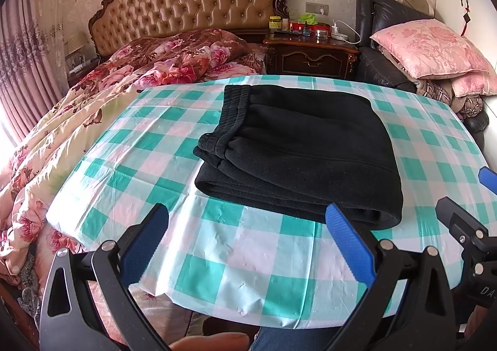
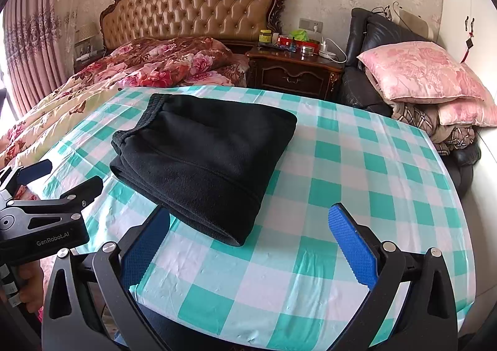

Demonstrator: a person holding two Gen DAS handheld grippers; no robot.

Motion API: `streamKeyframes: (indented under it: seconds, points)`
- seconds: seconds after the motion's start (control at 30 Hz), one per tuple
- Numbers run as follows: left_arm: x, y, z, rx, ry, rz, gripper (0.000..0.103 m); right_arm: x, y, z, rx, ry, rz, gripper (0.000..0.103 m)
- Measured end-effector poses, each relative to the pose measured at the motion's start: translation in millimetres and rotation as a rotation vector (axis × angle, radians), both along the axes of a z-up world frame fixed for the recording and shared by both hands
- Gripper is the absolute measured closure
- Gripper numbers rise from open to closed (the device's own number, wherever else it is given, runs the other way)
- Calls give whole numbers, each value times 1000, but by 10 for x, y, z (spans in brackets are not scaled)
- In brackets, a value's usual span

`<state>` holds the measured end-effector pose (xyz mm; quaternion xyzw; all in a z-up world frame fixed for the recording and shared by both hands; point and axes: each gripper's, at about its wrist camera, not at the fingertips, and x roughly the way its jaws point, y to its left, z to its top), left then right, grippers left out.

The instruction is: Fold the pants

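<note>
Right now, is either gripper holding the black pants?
No, the folded black pants lie free on the checked cloth, and both grippers' jaws stand open and empty.

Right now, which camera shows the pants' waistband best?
Left wrist: the ribbed waistband of the folded black pants faces the lens along their left edge. Right wrist shows the waistband smaller and bunched at the far left corner.

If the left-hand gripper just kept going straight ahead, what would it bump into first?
Most likely the folded black pants on the checked cloth. The left gripper is open and empty, aimed at their near edge, though depth is hard to judge.
</note>
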<state>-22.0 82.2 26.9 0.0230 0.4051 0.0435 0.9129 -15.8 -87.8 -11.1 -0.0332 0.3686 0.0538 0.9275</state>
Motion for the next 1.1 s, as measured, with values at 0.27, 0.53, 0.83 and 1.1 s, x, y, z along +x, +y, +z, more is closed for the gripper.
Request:
streamKeyframes:
  seconds: [0.27,0.53,0.83,1.1]
  points:
    - [-3,-6,3,0,-1,0,2,-7,11,-13,1,1,-1,4]
    - [3,-6,13,4,-2,-2,2,-5,4,-15,1,1,0,4]
    - [1,-24,-1,6,-8,-25,2,-22,43,-35,2,10,-2,4]
    - [30,0,-15,-3,8,-19,2,-37,60,-38,4,8,-3,4]
